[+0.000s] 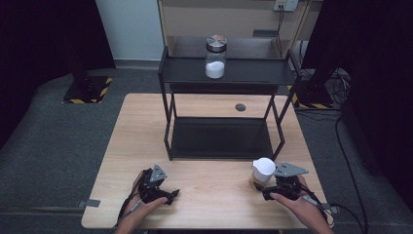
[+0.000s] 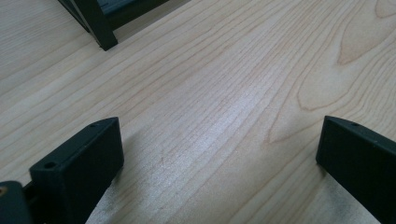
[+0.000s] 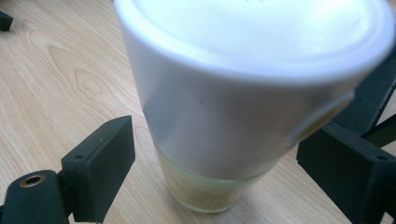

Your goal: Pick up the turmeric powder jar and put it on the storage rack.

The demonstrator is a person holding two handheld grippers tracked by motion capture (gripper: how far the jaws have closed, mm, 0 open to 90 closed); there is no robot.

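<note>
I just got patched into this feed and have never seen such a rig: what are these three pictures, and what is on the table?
A person holds a two-jaw tool in each hand at a wooden table. The high view looks down from above; the other two ride on the tools. The left gripper rests open over bare wood. The right gripper has its jaws either side of a white-lidded jar, a gap showing at the left pad, so nothing is gripped yet. A black shelf rack stands behind, with a metal-lidded glass jar of white powder on top.
</note>
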